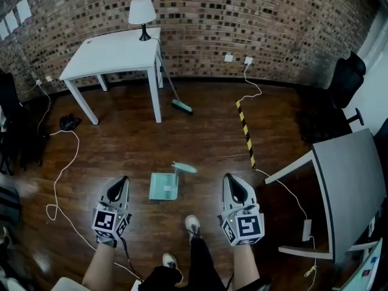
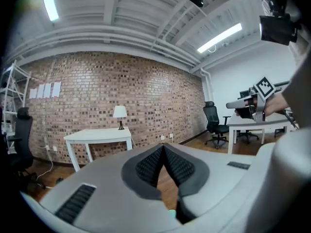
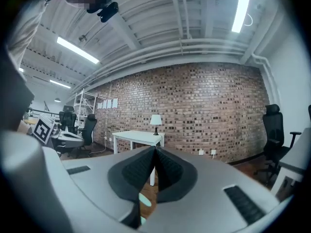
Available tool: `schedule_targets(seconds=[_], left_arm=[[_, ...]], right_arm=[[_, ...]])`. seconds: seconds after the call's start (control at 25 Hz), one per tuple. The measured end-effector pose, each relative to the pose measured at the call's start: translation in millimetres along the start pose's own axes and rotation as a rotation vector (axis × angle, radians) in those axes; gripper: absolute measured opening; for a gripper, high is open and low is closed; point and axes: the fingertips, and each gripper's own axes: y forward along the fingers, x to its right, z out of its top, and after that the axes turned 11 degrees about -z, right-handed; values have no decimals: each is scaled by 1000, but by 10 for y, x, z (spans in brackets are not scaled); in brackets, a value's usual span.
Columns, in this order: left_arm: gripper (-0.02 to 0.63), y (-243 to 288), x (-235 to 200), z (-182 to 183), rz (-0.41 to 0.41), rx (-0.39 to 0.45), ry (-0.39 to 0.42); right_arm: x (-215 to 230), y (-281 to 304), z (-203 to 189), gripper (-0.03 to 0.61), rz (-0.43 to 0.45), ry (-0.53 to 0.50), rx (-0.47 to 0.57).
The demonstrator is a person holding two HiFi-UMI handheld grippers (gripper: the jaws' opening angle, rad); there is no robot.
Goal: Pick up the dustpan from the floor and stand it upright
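Lying low on the dark wooden floor [image 1: 200, 138], well apart from its brick-wall edge: a pale green plastic dustpan [image 1: 163, 187], its handle pointing towards that wall. Not gripped, not touched by any tool.

Held above the floor, to the left of the dustpan: the left grey two-jaw gripper [image 1: 122, 180], jaws pressed together, nothing between them. To the right: the right grey two-jaw gripper [image 1: 230, 178], jaws also pressed together on nothing.

Near the wall edge: a white square table [image 1: 115, 54] with a small white lamp [image 1: 142, 14], and a green-headed broom [image 1: 179, 105] leaning beside the table.
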Motion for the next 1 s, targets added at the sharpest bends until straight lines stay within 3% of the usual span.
schedule_targets(seconds=[0.24,0.36,0.48,0.72,1.0], left_arm=[[5,-904,222,848,55,53,-3],[5,-1151,258,953,113,70,-64],[5,-1299,417,995,137,78,-69],[5,-1454,628,1124,123,98,-51],[5,-1552,743,1253,102,103,-30]], right_arm=[[-68,-826,688,-17,-35,8,-1],[-108,-1071,935,-17,-34,16,49],[-212,-1281,1122,-17,1,16,101],[-324,-1452,1244,-17,50,9,132],[-285,-1593,1295,-17,36,23,131]])
